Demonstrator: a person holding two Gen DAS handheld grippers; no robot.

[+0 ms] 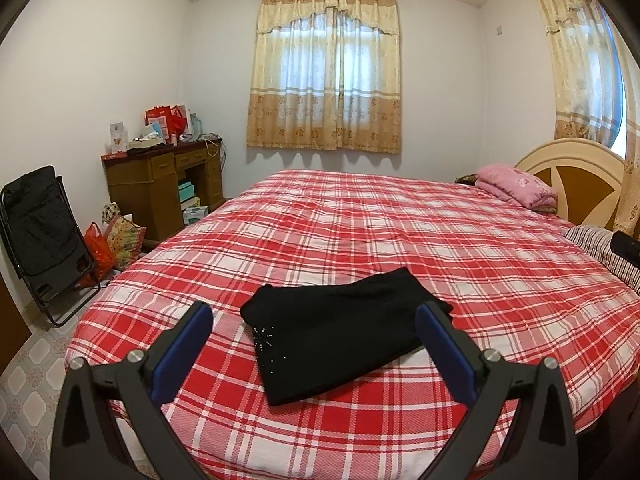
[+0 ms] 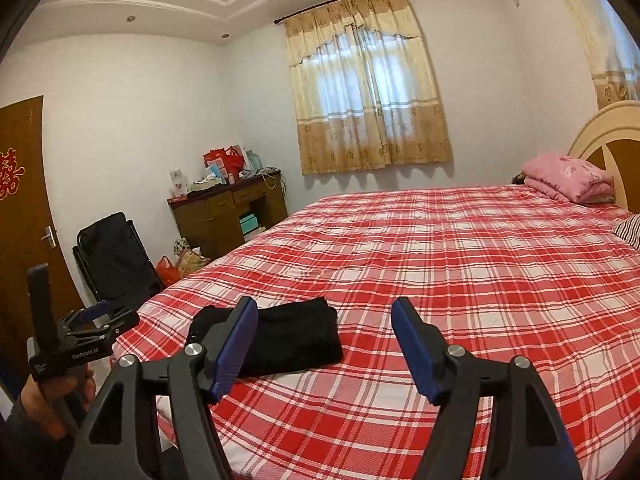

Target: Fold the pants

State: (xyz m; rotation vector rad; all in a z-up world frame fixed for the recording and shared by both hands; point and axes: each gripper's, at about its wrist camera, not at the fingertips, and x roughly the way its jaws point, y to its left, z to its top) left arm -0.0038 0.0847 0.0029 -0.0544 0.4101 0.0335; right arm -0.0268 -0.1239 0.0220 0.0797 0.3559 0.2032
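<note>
Hovering with left gripper (image 1: 314, 334) and right gripper (image 2: 324, 330) both spread wide, holding nothing; folded pants (image 1: 340, 328) sitting near bed's (image 1: 480, 264) front edge, risking sliding off if nudged.

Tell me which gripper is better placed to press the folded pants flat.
Left, probably. The left gripper is open with the black folded pants centred between its fingers. The right gripper, also open, points past them at bare plaid bedspread; the pants sit off its left finger.

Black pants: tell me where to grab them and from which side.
Probably the near edge of the folded pants, coming in low from the foot of the bed. They lie flat in layers, so one finger must slide under the stack.
</note>
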